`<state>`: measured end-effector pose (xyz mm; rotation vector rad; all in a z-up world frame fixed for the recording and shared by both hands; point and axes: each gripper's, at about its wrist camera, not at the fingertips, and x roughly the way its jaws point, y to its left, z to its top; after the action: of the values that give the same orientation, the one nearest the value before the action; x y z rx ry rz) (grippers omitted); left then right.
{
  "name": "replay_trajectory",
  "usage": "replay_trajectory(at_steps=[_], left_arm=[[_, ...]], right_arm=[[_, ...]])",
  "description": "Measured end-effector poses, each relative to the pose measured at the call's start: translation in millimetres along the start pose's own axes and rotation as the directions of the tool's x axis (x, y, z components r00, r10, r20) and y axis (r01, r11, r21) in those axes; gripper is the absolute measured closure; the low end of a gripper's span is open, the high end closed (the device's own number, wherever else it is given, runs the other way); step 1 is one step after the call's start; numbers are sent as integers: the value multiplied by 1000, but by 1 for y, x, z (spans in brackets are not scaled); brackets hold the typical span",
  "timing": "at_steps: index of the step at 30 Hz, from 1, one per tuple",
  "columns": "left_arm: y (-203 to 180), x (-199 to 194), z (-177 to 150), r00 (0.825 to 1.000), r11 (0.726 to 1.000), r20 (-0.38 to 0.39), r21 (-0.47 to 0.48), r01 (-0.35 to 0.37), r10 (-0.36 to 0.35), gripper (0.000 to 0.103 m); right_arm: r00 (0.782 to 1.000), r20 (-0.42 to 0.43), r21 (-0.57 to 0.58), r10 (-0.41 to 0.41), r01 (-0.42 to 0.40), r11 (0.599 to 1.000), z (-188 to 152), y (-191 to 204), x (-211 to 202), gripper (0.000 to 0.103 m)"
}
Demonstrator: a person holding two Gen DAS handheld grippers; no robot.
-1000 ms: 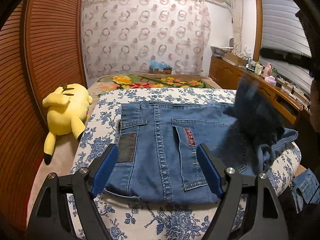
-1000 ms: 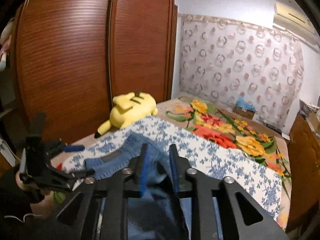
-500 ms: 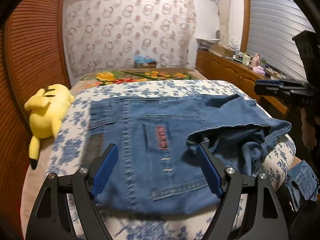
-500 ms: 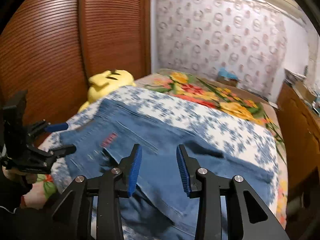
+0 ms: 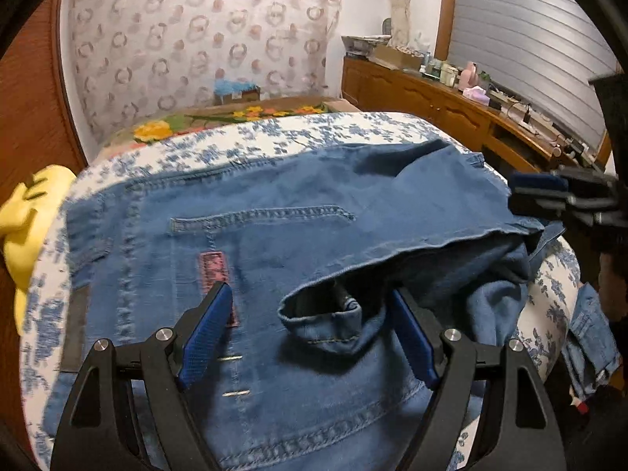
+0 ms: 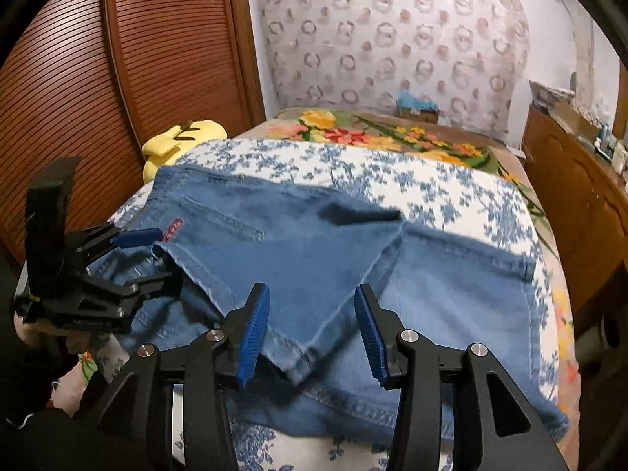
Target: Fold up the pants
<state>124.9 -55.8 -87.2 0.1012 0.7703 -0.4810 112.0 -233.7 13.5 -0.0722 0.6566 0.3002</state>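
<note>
Blue denim pants (image 5: 298, 235) lie on a blue-flowered bedspread (image 5: 298, 129), back pockets up, with one leg folded across them. My left gripper (image 5: 310, 333) hovers open just over the pants, and a rolled leg cuff (image 5: 325, 325) lies between its blue pads without being pressed. In the right wrist view the left gripper (image 6: 153, 259) sits at the pants' left edge. My right gripper (image 6: 312, 331) is opening; the corner of the folded leg's hem (image 6: 302, 365) lies loose under its gap. It also shows at the pants' right edge as the right gripper (image 5: 522, 192).
A yellow plush toy (image 6: 176, 145) lies at the bed's left side by louvred wooden doors (image 6: 117, 78). A wooden dresser (image 5: 451, 98) with small items runs along the right. A flowered blanket (image 6: 384, 133) covers the far bed. More denim (image 5: 588, 329) hangs off the bed's right edge.
The right gripper's jaws went from nearly closed on a lifted pant leg to wide apart, and the leg now lies across the pants. The left gripper moved right, over the cuff.
</note>
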Motion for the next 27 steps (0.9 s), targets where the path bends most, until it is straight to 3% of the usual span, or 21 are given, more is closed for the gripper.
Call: replay_trajectory(at_steps=[12,16,19,24,27], left_arm=[[11,0,3,999,998,20,-42,44,-43,22],[15,1,2,998,996,26,-64,66,-64,26],[17,1,2,995,993,28,-76,93,-91,38],[12,1,1,993,991,27,-61,120,-118,62],[11,-3,0,991,990,39,-59,131,-128,80]], right_arm=[[997,-49,83,66,-62,995,0,-5,7,56],[994,-51,114,95,-89,989,-5,-17,11,56],[991,-45,128,126,-119,985,-8,-24,15,57],[980,-18,132,196,-192,972,-12,-29,13,87],[978,35,116,207,-209,971,-9,-31,4,92]])
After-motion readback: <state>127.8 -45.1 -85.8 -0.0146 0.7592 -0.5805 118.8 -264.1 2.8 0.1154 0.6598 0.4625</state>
